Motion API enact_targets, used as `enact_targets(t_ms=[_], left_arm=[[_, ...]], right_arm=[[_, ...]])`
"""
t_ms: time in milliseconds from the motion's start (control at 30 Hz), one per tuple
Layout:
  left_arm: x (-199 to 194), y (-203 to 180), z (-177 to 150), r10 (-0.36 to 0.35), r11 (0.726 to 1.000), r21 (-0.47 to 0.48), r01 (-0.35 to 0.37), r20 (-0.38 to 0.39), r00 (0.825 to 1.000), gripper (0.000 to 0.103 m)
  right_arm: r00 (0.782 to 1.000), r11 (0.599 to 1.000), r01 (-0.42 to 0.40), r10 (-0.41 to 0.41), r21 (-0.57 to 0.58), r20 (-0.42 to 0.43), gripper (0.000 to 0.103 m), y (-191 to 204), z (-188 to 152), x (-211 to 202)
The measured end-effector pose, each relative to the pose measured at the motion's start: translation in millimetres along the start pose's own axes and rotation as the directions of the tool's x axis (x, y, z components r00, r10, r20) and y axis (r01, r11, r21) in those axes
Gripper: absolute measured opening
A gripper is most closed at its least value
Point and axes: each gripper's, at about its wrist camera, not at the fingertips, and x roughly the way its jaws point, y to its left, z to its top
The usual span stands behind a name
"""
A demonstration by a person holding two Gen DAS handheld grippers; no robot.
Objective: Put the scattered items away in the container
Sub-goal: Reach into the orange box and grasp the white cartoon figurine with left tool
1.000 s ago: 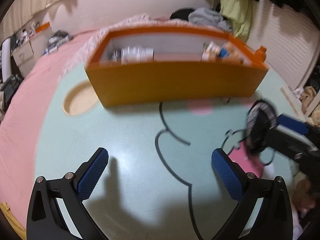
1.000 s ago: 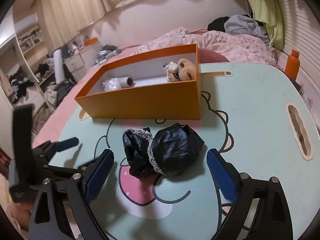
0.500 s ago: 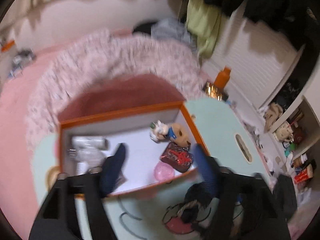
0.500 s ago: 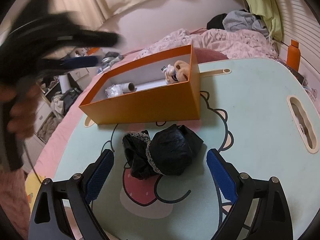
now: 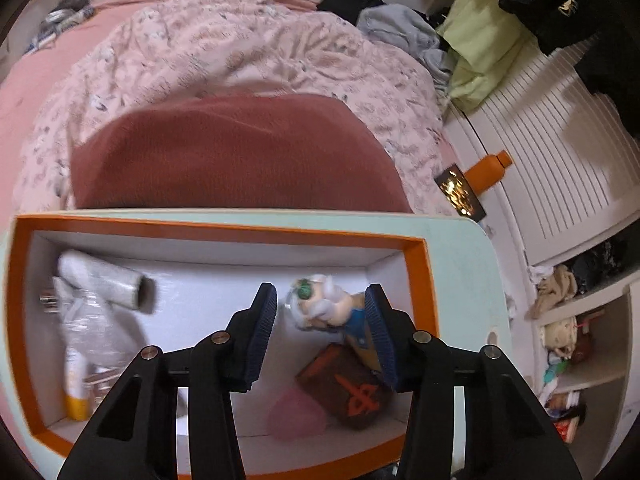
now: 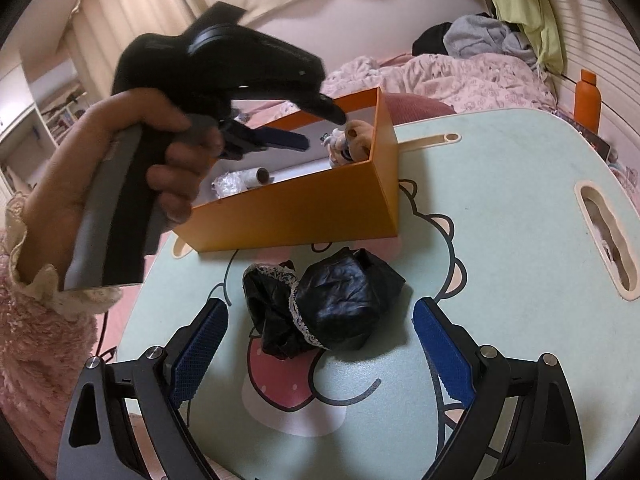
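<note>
An orange box (image 5: 424, 280) stands at the far side of the mint-green table (image 6: 500, 240). Inside lie a plush toy (image 5: 328, 308), a film roll (image 5: 108, 284), a tube (image 5: 76, 380) and a brown packet (image 5: 348, 388). My left gripper (image 5: 320, 296) hovers above the box, pointing down into it. Its jaws are closing with the plush toy seen between them, below, and the pads touch nothing. In the right wrist view a hand holds this left gripper (image 6: 322, 130) over the box (image 6: 300, 208). A crumpled black cloth (image 6: 336, 300) with lace trim lies before the box. My right gripper (image 6: 320, 308) stands open around it.
Behind the table are a maroon cushion (image 5: 232, 152) and a floral blanket (image 5: 224, 48). An orange bottle (image 6: 586, 96) and a phone (image 5: 460, 196) sit at the table's far right corner. A handle slot (image 6: 608, 240) cuts the right side of the table. Shelves (image 5: 576, 344) stand further right.
My left gripper has swung from the table in front of the box to above it, tilting down, and its jaws have narrowed. The right gripper has stayed over the black cloth.
</note>
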Motion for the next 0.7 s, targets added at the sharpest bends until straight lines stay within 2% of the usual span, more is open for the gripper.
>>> enact_targets(t_ms=[133,233,300,333,467,567,633,700], left_arm=[[6,-4,6,0.055,0.998,0.027,-0.056,0.032,0.998,0.047],[16,6,11,0.102,0.995,0.008,-0.102,-0.021,0.995,0.047],[22,16,8,0.098,0.995,-0.003,-0.099,-0.067,0.993,0.045],[21,18,6,0.096,0.995,0.007,-0.096,-0.065,0.993,0.044],[17,19,-6,0.12,0.991,0.072,-0.116,-0.041,0.992,0.037],[15,18,-11,0.129,0.985,0.12,-0.127,-0.015,0.991,0.037],[11,21,-11,0.121,0.986,0.115,-0.12,0.003,0.993,0.036],[-2,23,-12,0.08,0.991,0.103,-0.082,0.03,0.996,0.036]], right_arm=[[1.0,1.0,0.0,0.0,0.003,0.0,0.094,1,0,1],[1.0,1.0,-0.001,0.001,0.006,-0.004,0.094,1,0,1],[1.0,1.0,-0.002,0.002,0.007,-0.004,0.094,1,-1,0],[1.0,1.0,-0.003,0.003,0.009,-0.003,0.094,1,-1,0],[1.0,1.0,-0.007,0.007,0.014,-0.01,0.094,0,-1,0],[1.0,1.0,-0.007,0.007,0.016,-0.013,0.094,-1,-1,1],[1.0,1.0,-0.006,0.007,0.019,-0.015,0.094,-2,-1,1],[1.0,1.0,-0.006,0.006,0.022,-0.014,0.094,-2,-1,1]])
